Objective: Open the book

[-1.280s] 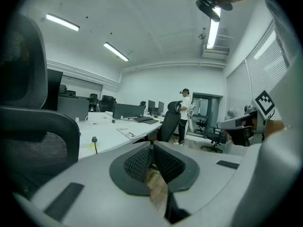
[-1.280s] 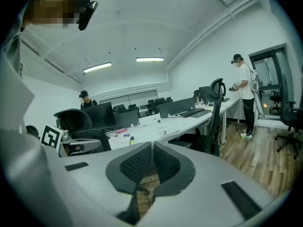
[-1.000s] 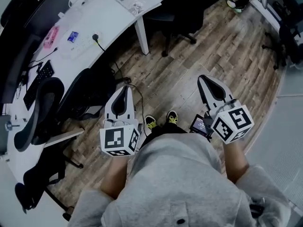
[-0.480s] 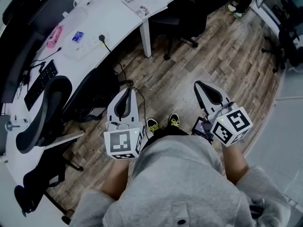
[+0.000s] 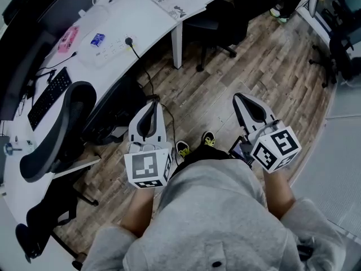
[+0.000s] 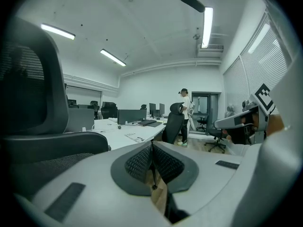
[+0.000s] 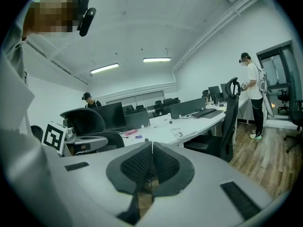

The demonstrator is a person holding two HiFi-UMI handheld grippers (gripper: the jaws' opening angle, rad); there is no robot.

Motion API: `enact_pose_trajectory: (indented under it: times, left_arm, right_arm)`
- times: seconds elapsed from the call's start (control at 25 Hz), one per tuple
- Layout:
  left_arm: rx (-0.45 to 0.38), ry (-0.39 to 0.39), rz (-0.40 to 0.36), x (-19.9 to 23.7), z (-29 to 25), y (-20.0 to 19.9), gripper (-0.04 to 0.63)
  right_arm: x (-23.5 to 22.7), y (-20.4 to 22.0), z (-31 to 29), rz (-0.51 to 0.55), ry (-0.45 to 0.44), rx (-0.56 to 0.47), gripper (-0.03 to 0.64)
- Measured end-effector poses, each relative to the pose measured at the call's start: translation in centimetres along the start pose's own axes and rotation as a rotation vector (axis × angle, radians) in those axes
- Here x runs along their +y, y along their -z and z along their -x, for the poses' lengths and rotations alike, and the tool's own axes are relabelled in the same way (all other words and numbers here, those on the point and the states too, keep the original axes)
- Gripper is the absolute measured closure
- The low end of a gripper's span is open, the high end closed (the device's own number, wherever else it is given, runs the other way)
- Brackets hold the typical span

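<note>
- Left gripper and right gripper are both closed on nothing. In each gripper view the pads meet in a thin line, left and right.
- They are held out in front of the body at lower centre of the head view, side by side, over bare floor. Nothing is within reach yet, so closed and empty looks like a carrying posture rather than a grip being prepared.
- Just ahead of the left gripper a chair stands between the person and the tabletop, which curves across the upper left of the frame.
- The book lies closed and flat near the tabletop's front edge at top centre, well apart from both grippers. It also shows in the left gripper view and the right gripper view. Lying by the edge, it should be reachable from the floor side. Opening it has not begun.
- Compared with the earlier head views, the grippers keep nearly the same places in the frame and the right jaws remain together. The chair has come further into frame from the left, and the tabletop and book have slid rightward. I read this as the person walking or turning toward the book.
</note>
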State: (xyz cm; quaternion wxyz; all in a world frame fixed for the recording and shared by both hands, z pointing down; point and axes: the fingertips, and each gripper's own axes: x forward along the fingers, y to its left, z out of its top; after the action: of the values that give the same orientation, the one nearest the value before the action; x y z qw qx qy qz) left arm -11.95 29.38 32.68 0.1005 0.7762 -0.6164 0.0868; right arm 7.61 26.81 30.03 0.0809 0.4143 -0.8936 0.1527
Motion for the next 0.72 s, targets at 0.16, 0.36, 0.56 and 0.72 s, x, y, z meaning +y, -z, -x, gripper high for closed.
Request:
enact_pose_trajectory:
  times: [0.16, 0.36, 0.56, 0.72]
  left_arm:
    - [-0.006, 0.011, 0.009, 0.3, 0.4, -0.2, 0.584]
    - [-0.015, 0.027, 0.021, 0.5, 0.6, -0.3, 0.584]
    - [-0.029, 0.025, 0.021, 0.7, 0.9, -0.4, 0.584]
    - [-0.039, 0.022, 0.03, 1.0, 1.0, -0.5, 0.584]
  right_arm:
    - [1.2, -0.1, -0.1, 0.017, -0.003, 0.002, 0.586]
    - [1.9, -0.2, -0.2, 0.032, 0.006, -0.002, 0.586]
    - [2.2, 0.0, -0.2, 0.039, 0.009, -0.002, 0.586]
    - [2.2, -0.3, -0.7, 0.045, -0.001, -0.011, 0.586]
